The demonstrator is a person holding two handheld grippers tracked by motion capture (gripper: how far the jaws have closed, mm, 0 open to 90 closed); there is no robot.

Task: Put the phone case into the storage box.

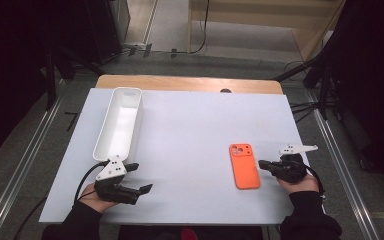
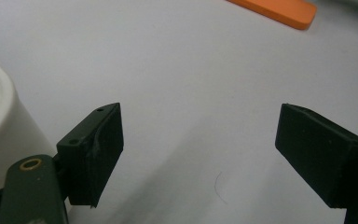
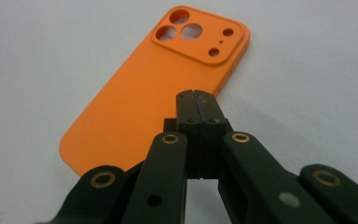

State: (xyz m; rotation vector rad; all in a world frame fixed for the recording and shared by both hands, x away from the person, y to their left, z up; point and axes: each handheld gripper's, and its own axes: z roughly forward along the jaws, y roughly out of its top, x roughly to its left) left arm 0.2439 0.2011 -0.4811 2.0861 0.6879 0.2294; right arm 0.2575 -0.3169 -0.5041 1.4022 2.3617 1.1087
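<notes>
High view shows the orange phone case (image 1: 244, 165) lying flat on the white tabletop (image 1: 190, 135), just left of the right claw (image 1: 263, 164), whose jaws are pressed together, empty. Left claw (image 1: 142, 177) gapes wide beside the white tray (image 1: 120, 122).

White tray (image 1: 121, 120) on white table (image 1: 190, 125), far left.

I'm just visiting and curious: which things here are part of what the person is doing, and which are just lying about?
Seems part of the job:
- orange phone case, lying flat beside the right claw, whose jaws are together
- white bin, near the left claw, whose jaws are apart
- white board they rest on

Just about:
- cables on the floor beyond the table
</notes>
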